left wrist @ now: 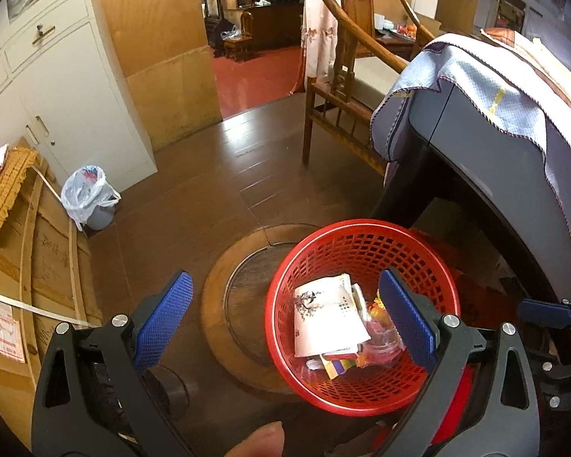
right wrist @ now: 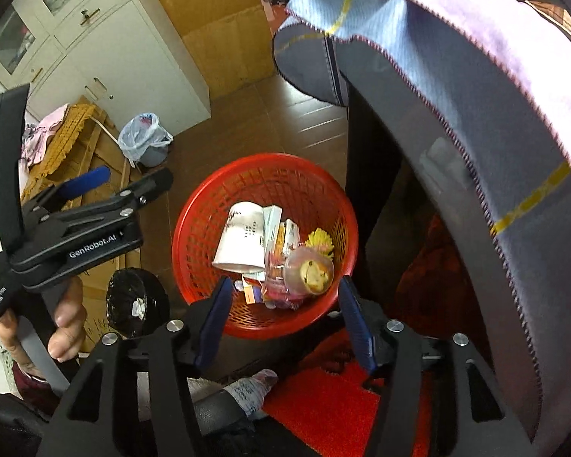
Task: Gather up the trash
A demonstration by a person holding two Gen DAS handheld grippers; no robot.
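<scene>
Red basket [right wrist: 194, 221]: it sits on the dark wood floor [left wrist: 224, 175], next to a table leg, with its near edge just past a red mat [right wrist: 323, 400].
Trash in the basket: a white paper cup [right wrist: 240, 240] lies on its side, with small boxes and wrappers [right wrist: 278, 236], a round clear lid [right wrist: 310, 270] and something yellow [right wrist: 319, 242].
Right gripper [right wrist: 287, 321]: it points down at the near edge of the basket. Its blue fingers [right wrist: 215, 323] are partly open and nothing is between them.
Left gripper [left wrist: 289, 318]: it is over the left side of the basket. Its fingers [left wrist: 160, 323] are spread wide and hold nothing.
Hand [right wrist: 66, 323]: a hand grips the left gripper's handle.
Grey bin [left wrist: 99, 213]: it has a white bag in it and stands far off on the left, by the white cupboard [left wrist: 76, 95].
Cloth [right wrist: 476, 76]: a blue and pink cloth hangs over the table on the right.
</scene>
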